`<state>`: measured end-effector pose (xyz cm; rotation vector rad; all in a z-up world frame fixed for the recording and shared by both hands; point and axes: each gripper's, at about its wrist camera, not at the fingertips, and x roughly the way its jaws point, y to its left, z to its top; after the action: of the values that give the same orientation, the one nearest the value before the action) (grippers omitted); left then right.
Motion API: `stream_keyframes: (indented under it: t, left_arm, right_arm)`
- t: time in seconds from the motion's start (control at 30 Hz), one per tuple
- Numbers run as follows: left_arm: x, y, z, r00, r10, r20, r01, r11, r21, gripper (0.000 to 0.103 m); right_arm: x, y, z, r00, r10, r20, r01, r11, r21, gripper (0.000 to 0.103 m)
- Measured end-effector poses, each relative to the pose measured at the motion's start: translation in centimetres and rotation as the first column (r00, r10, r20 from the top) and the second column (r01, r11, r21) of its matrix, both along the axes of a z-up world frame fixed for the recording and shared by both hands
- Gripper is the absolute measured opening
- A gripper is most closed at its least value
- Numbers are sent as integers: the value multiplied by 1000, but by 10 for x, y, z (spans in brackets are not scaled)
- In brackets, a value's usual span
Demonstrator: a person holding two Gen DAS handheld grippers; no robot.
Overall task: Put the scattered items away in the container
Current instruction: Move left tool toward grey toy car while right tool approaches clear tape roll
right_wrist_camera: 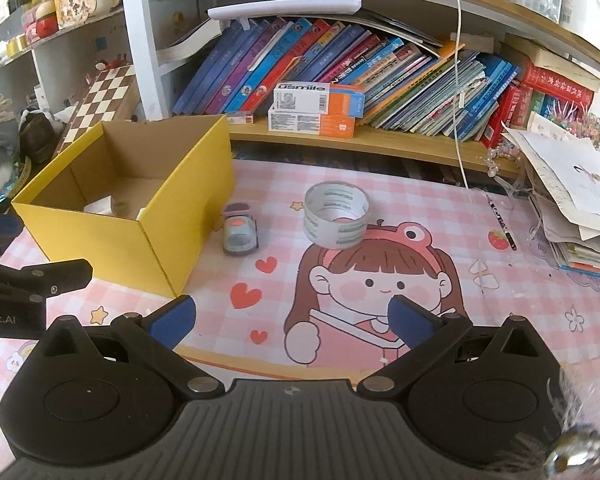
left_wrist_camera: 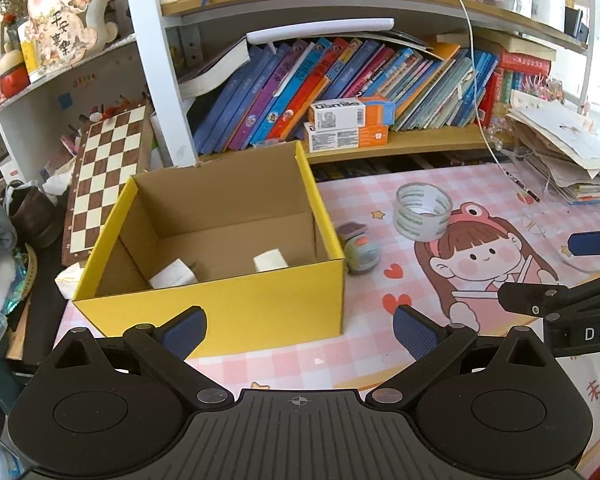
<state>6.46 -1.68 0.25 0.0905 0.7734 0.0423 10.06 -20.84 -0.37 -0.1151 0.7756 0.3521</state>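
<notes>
A yellow cardboard box [left_wrist_camera: 220, 304] stands open on the pink cartoon mat [left_wrist_camera: 380, 344]; it also shows in the right wrist view [right_wrist_camera: 100, 236]. Inside lie two white items [left_wrist_camera: 270, 260]. A small grey toy car [right_wrist_camera: 240, 234] sits just right of the box, also in the left wrist view [left_wrist_camera: 360, 250]. A roll of clear tape [right_wrist_camera: 336, 214] lies further right, also in the left wrist view [left_wrist_camera: 422, 216]. My left gripper [left_wrist_camera: 300, 332] is open and empty before the box's front wall. My right gripper [right_wrist_camera: 292, 320] is open and empty, short of the car and tape.
A bookshelf with leaning books [right_wrist_camera: 340, 68] and toothpaste boxes [right_wrist_camera: 316, 108] runs along the back. A chessboard [left_wrist_camera: 108, 176] leans left of the box. A stack of papers [right_wrist_camera: 572, 200] and a pencil [right_wrist_camera: 500, 222] lie at the right.
</notes>
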Motion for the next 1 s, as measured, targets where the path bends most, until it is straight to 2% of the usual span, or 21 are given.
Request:
stream_keyframes:
  t: [0.57,1.0]
  left_arm:
    - [-1,-54,-3,1000,21,-9,-20,999,36,101]
    - [7,-84,-3,999,-36,31,35,999,34,101]
  right_arm:
    - [9,-48,-9,999,42,-14,-42,998,37,103]
    - [15,-70,-12,1000,29,6,-29,999,40,103]
